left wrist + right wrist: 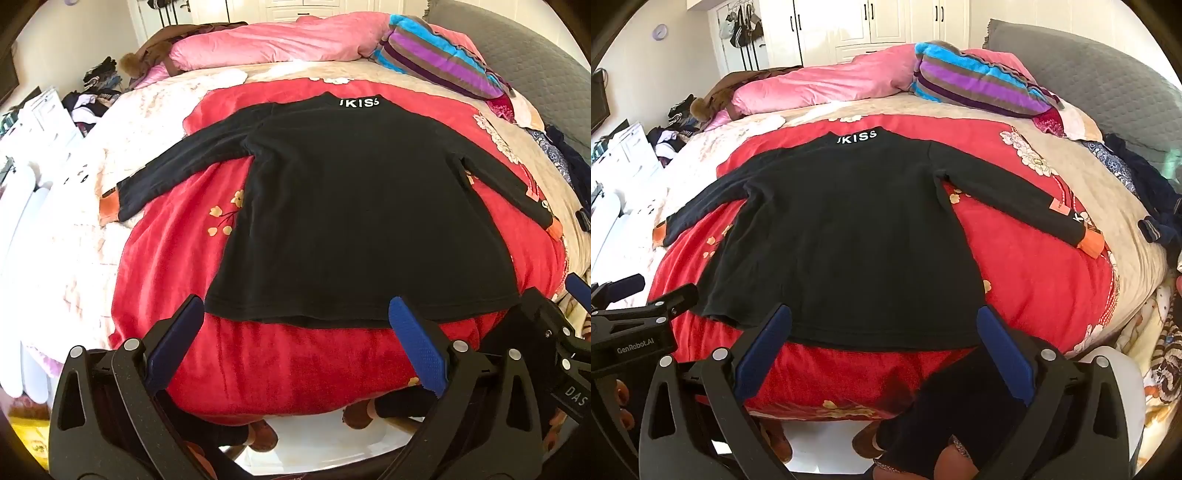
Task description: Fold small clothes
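A black long-sleeved shirt (pixel 354 206) (pixel 846 236) lies flat on a red flowered blanket (pixel 280 362), sleeves spread to both sides, with white lettering at the far collar and orange cuffs. My left gripper (pixel 297 314) hovers open above the shirt's near hem, left of centre, nothing between its blue pads. My right gripper (pixel 882 325) is open too, over the hem's middle, holding nothing. Each gripper shows at the edge of the other's view: the right one (pixel 546 325) in the left wrist view, the left one (pixel 635 314) in the right wrist view.
The bed carries a pink duvet (pixel 280 40), a striped blanket (pixel 975 85) and a grey headboard (pixel 1089 81) on the right. Loose clothes (pixel 1152 199) lie at the right edge. White furniture (pixel 44 122) stands left. A person's slippered feet (pixel 262 432) are on the floor below.
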`<act>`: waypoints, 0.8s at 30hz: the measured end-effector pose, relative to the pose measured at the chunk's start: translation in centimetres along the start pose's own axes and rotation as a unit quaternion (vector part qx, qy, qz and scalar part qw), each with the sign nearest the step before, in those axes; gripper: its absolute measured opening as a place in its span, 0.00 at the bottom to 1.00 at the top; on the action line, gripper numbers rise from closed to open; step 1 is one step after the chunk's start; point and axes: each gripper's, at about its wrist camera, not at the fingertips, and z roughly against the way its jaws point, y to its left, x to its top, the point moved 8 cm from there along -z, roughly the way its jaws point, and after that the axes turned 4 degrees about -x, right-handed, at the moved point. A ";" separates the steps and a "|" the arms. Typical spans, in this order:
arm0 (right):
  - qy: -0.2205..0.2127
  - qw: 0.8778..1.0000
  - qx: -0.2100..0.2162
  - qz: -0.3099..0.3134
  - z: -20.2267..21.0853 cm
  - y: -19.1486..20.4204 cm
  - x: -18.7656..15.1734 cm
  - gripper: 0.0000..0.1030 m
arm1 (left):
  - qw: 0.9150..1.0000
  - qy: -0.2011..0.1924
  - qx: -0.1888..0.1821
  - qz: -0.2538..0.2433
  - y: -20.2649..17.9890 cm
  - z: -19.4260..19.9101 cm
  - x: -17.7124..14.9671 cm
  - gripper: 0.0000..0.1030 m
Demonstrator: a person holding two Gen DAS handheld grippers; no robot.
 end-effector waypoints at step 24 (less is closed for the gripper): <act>0.000 1.000 -0.002 -0.001 0.0 0.0 -0.1 0.96 | 1.000 -0.002 0.002 0.001 0.1 0.1 0.1 0.91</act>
